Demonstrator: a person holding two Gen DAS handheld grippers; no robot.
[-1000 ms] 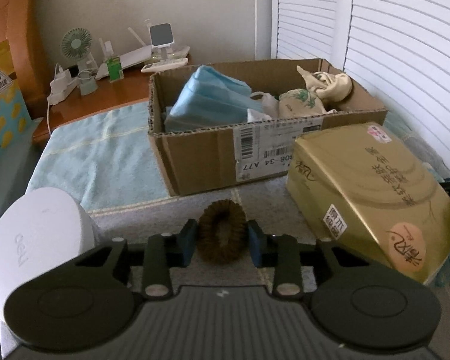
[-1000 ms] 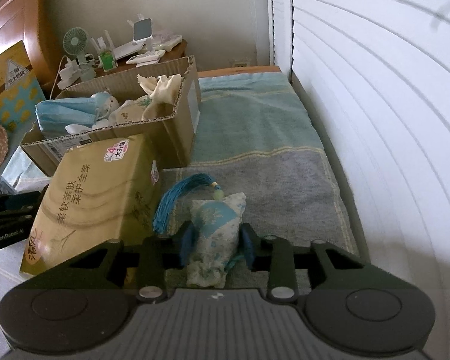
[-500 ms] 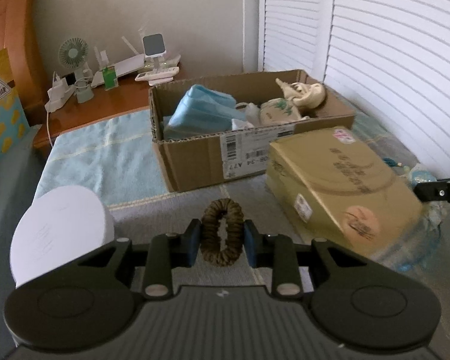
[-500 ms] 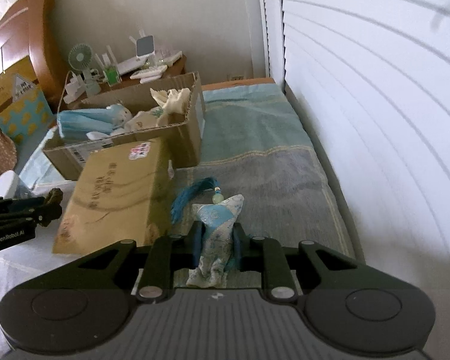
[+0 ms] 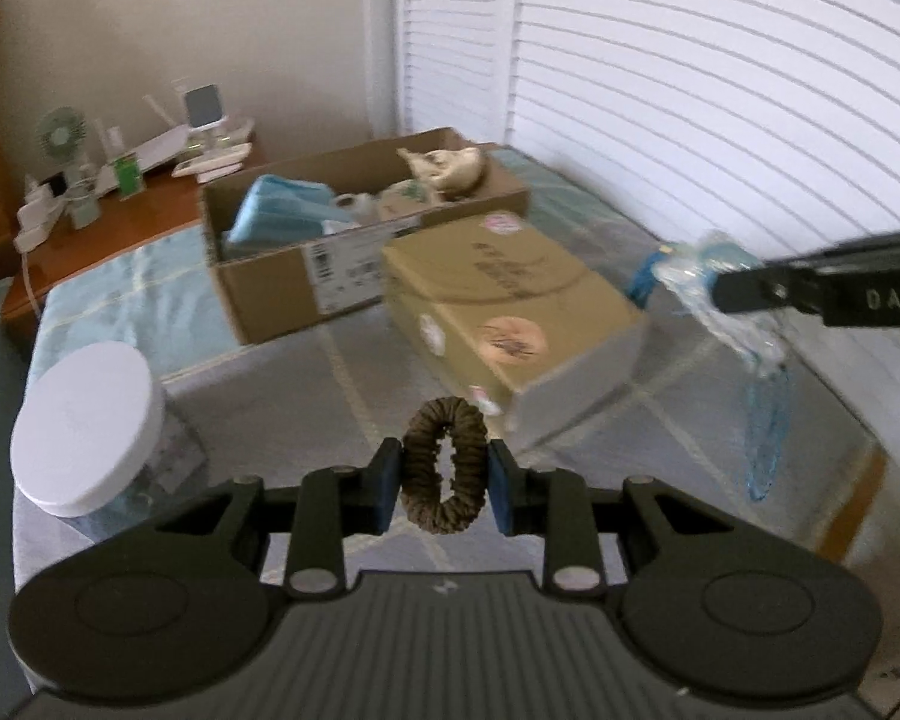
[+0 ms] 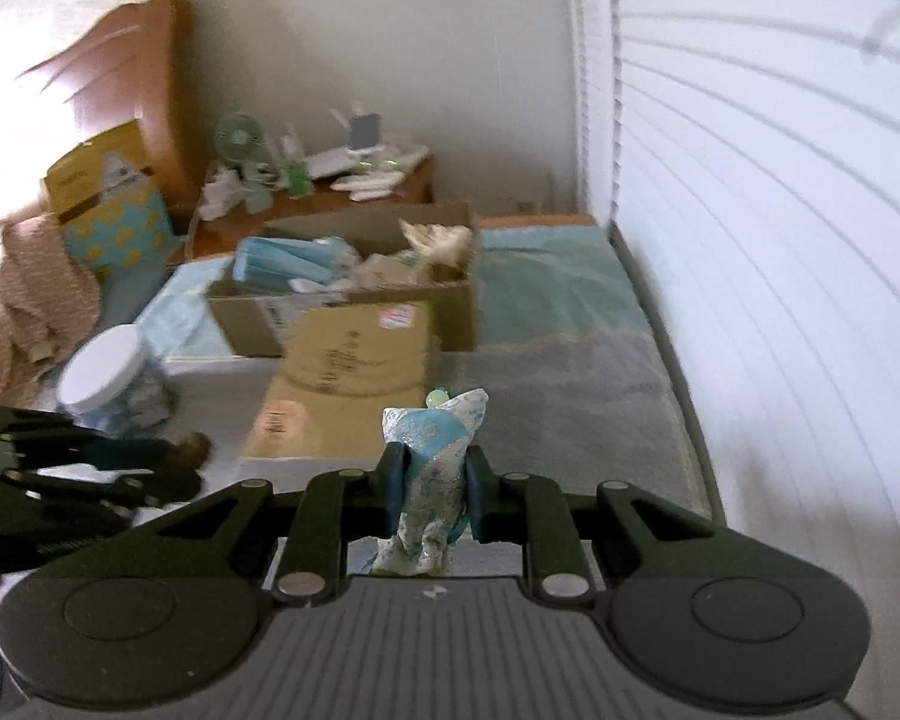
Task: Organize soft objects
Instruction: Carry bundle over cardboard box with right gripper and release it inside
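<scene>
Holding one soft thing apiece, both claws hang above the bed (image 5: 660,384), clear of its grey cover, which suggests a carry toward the open cardboard box (image 5: 306,294) at the far end, where a blue pack (image 5: 282,213) and a pale cloth bundle (image 5: 447,165) already lie. The left claw (image 5: 445,483) is clamped on the brown hair scrunchie (image 5: 445,465), its blue pads pressing the ring from both sides so the hole faces forward and the ring stands upright. The right claw (image 6: 432,495) is clamped on the blue patterned sachet (image 6: 432,456), gripped around its middle with the wide top poking up; in the left wrist view its tassel (image 5: 765,438) dangles free below the fingers. Between the claws and the open box sits a closed tan carton (image 5: 510,306), just in front of it, so the loads probably need to pass over it. A white-lidded jar (image 5: 84,414) stands near on the left, apart from both claws.
</scene>
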